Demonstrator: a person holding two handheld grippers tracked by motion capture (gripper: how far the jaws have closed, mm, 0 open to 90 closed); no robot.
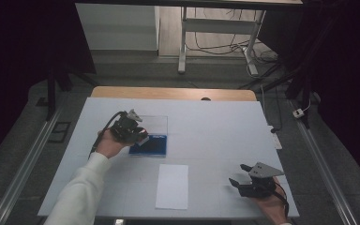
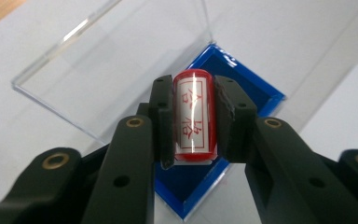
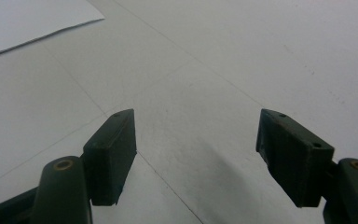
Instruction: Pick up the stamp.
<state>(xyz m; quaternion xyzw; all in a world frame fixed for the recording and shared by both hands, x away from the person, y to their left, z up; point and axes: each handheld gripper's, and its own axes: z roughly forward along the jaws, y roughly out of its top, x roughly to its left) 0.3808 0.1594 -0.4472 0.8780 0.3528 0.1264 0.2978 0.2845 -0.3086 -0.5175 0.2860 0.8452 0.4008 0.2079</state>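
Fingers (image 2: 161, 121) of the left gripper (image 2: 193, 116) are clamping a red stamp (image 2: 194, 114) by its sides, holding it just above the blue ink pad box (image 2: 256, 95), whose clear lid (image 2: 121, 56) is lying open behind it. Inking looks like the step in hand; next, I judge, the stamp is needing a carry to the white paper (image 1: 172, 186) and a flat press. Right gripper (image 3: 196, 154) is resting on the table (image 3: 261, 56), jaws standing wide apart and gripping nothing.

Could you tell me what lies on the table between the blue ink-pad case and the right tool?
In the high view, a white sheet of paper lies between the blue ink-pad case and the right tool; otherwise bare table.
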